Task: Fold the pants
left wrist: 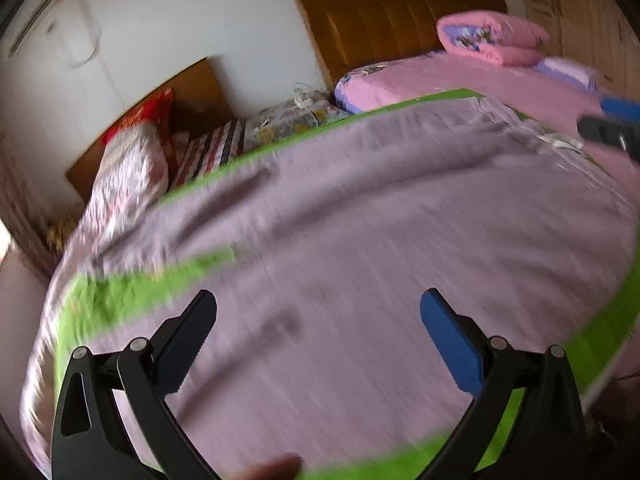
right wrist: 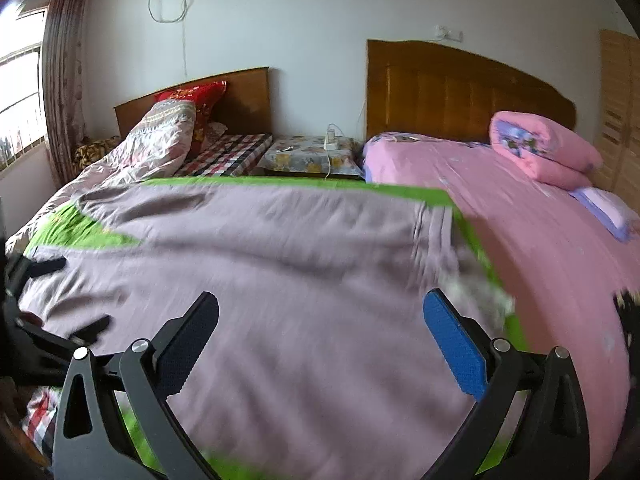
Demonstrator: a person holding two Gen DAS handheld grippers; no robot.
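Left claw (left wrist: 318, 336) agape over mauve pants (left wrist: 360, 232); right claw (right wrist: 320, 338) likewise.

Mauve pants (right wrist: 280, 264) lie spread flat — slightly creased — across the green mat (right wrist: 404, 193).

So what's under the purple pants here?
A green mat lies under the pants, showing along the far edge, the right side and between the legs at left. Its middle is covered, and whatever supports the mat is hidden.

2 wooden headboards (right wrist: 460, 92), pink quilt (right wrist: 544, 152), green mat (right wrist: 420, 194).
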